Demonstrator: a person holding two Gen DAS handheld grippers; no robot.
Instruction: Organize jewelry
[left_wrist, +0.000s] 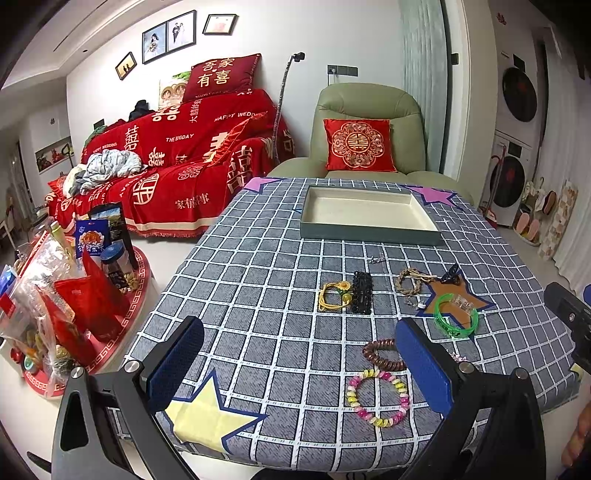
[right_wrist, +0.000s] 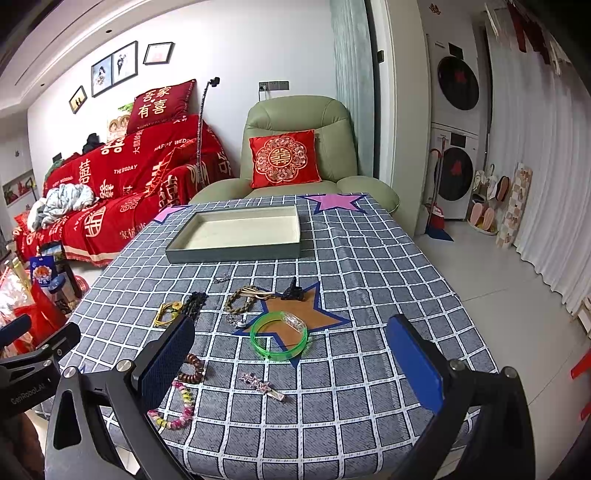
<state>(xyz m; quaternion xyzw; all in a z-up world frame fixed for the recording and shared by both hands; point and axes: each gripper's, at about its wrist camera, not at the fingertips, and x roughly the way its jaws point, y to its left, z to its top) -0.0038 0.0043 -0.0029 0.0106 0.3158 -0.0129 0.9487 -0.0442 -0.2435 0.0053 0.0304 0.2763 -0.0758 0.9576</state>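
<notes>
A shallow grey tray (left_wrist: 369, 234) (right_wrist: 232, 253) with a cream inside stands at the far side of the checked table. Jewelry lies scattered nearer: a green bangle (left_wrist: 455, 318) (right_wrist: 279, 334), a pink-and-yellow bead bracelet (left_wrist: 378, 397) (right_wrist: 177, 410), a brown bead bracelet (left_wrist: 382, 355) (right_wrist: 194, 367), a braided rope bracelet (left_wrist: 410, 282) (right_wrist: 243, 297), a black bracelet (left_wrist: 362, 291), a yellow cord piece (left_wrist: 334, 295) and a pink star hair clip (right_wrist: 260, 386). My left gripper (left_wrist: 299, 367) hovers open above the near edge. My right gripper (right_wrist: 291, 363) is open too, above the hair clip.
A round red side table (left_wrist: 122, 332) crowded with snack bags and jars stands left of the table. A green armchair (left_wrist: 369, 122) and a red-covered sofa (left_wrist: 177, 166) lie beyond. Paper stars (left_wrist: 207, 417) are stuck to the tablecloth. Stacked washing machines (right_wrist: 456, 122) stand at the right.
</notes>
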